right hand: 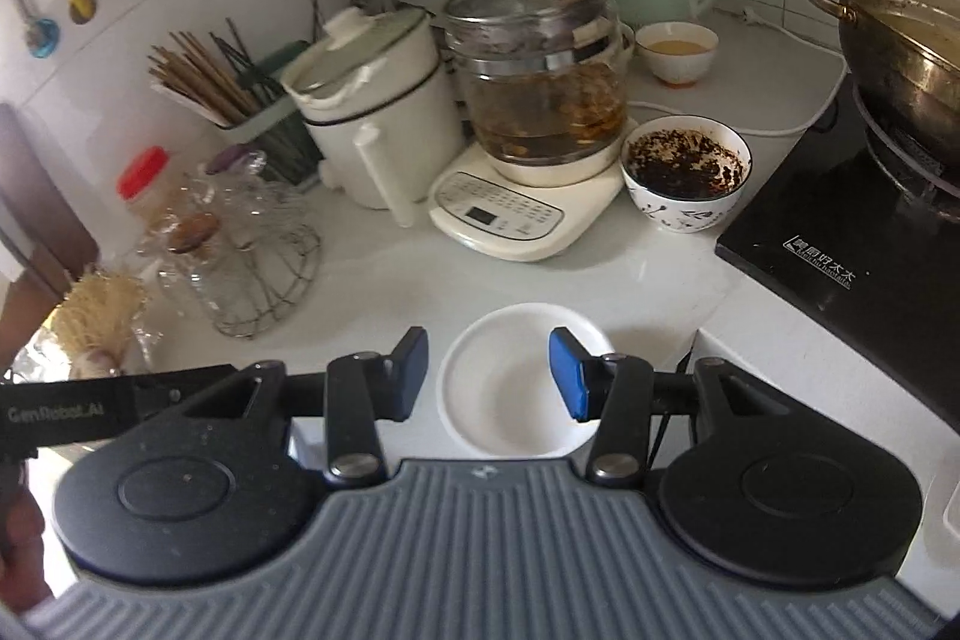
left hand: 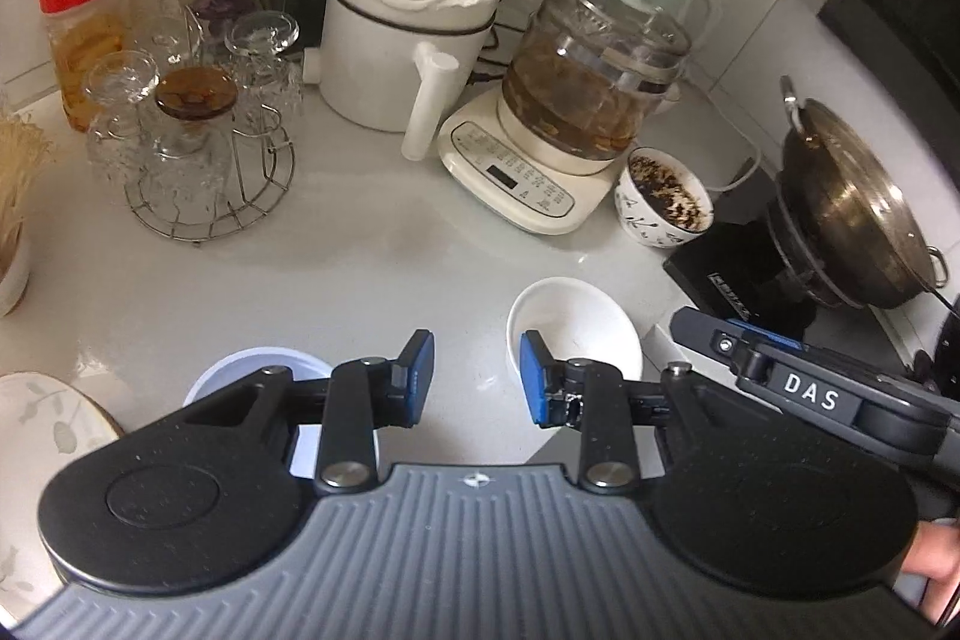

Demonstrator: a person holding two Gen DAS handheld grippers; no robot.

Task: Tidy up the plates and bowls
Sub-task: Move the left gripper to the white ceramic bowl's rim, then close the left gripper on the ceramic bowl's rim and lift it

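A small empty white bowl (right hand: pixel 510 388) sits on the white counter near the front edge; it also shows in the left wrist view (left hand: pixel 579 325). My right gripper (right hand: pixel 489 376) is open and hovers over this bowl, with a finger on each side of it. My left gripper (left hand: pixel 477 376) is open and empty, just left of the bowl. A pale blue bowl (left hand: pixel 252 370) lies under the left gripper's left finger. A leaf-patterned plate (left hand: pixel 48 418) sits at the far left. A patterned bowl with dark residue (right hand: pixel 684 172) stands by the glass kettle.
A white electric pot (right hand: pixel 378 99), a glass kettle on its base (right hand: pixel 534 99), a wire rack of glasses (left hand: pixel 192 141) and a chopstick holder (right hand: pixel 240 99) crowd the back. A black hob (right hand: pixel 840 232) with a steel wok (right hand: pixel 912 57) is at the right. A small cup (right hand: pixel 675 51) stands behind.
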